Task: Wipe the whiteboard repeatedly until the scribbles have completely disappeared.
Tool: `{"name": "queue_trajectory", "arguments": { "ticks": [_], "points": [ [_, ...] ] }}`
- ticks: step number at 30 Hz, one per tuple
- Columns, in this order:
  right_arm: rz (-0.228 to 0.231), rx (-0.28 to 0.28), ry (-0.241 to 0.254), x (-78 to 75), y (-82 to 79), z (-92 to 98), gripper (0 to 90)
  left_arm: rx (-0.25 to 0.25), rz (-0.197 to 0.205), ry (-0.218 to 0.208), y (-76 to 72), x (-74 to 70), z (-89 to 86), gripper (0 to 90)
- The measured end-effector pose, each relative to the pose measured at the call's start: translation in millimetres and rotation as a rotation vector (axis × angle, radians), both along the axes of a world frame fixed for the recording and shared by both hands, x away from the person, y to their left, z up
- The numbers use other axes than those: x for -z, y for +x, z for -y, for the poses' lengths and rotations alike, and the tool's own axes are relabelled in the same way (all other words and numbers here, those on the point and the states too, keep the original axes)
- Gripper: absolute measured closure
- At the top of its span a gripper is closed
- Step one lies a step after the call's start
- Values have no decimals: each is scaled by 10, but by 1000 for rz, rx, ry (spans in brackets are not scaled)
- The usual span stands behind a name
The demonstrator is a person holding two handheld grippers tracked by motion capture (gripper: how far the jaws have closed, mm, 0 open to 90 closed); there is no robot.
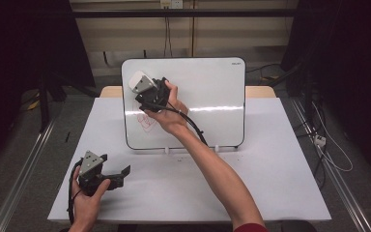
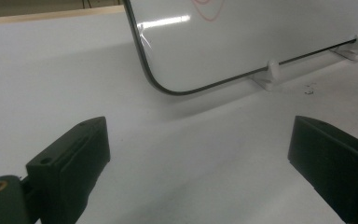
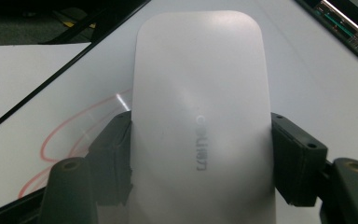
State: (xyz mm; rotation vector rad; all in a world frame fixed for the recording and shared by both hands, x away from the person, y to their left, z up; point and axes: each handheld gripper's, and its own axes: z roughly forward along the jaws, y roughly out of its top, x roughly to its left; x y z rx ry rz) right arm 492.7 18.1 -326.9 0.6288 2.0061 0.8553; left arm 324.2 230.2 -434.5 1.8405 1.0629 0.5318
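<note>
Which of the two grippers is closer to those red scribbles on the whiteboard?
The right. The right gripper, clamped on a white rounded eraser, is at the upright white whiteboard just above the red scribbles. The left gripper rests over the table, well short of them.

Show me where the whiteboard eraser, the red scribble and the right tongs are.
whiteboard eraser (image 3: pixel 200 107): right gripper view, middle of its white back.
red scribble (image 1: pixel 146 122): high view, on the loops low on the whiteboard.
right tongs (image 3: pixel 200 158): right gripper view, midway between the tips clamping the eraser.

The white eraser (image 3: pixel 200 121) in my right gripper (image 1: pixel 147 89) is oblong with rounded corners, faint grey lettering along its back. It sits clamped by its long sides against the upright whiteboard (image 1: pixel 207 92), above red scribbles (image 1: pixel 146 122).
</note>
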Motion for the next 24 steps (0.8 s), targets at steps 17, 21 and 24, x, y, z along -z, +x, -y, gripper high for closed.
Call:
{"name": "queue_trajectory", "arguments": {
  "ticks": [17,21,24],
  "points": [
    [16,44,9,-185,132,53,312,-3,-1,2,-7,0,-4,56],
    [2,18,-16,-103,77,34,312,0,1,3,-9,-2,7,56],
    [-2,-8,-39,-18,20,-2,312,2,3,7,-7,0,12,55]
  ]
}}
